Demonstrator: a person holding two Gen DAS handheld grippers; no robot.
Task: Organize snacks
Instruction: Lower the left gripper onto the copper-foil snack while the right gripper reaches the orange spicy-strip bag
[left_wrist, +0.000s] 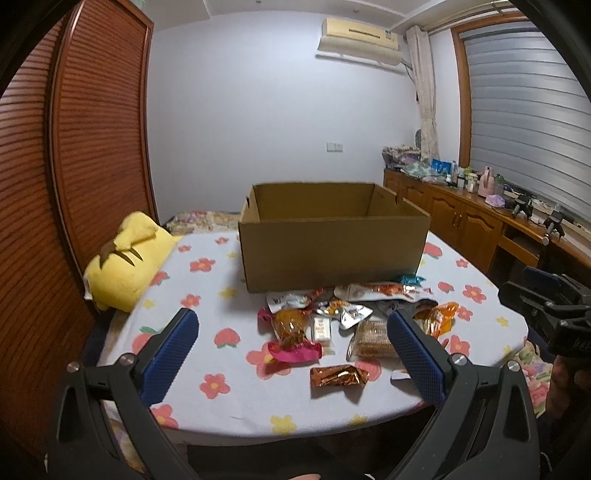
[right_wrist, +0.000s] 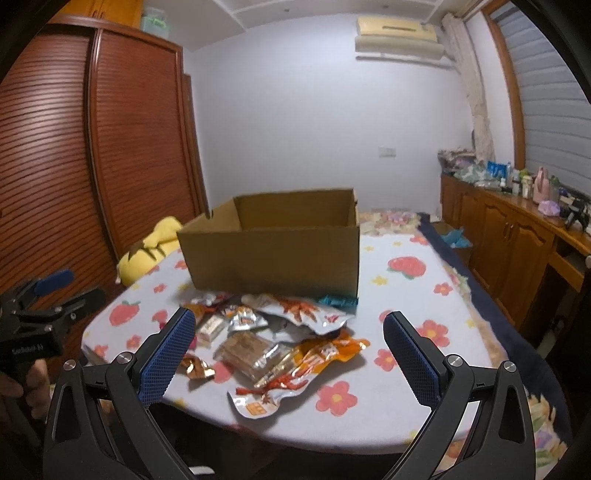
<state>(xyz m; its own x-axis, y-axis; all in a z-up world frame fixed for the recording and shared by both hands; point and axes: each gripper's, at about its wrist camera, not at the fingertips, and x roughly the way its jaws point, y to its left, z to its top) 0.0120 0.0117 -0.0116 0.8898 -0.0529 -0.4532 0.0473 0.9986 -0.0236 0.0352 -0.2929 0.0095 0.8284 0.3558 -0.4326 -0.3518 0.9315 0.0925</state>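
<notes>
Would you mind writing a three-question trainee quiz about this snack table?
1. True or false: the left gripper is shut on a snack.
2. The cardboard box stands: A) behind the snack pile, B) on the floor, C) on the plush.
3. What colour is the plush toy left of the box?

Key: 1 false, both it and the right gripper are open and empty; 2 A; 3 yellow.
</notes>
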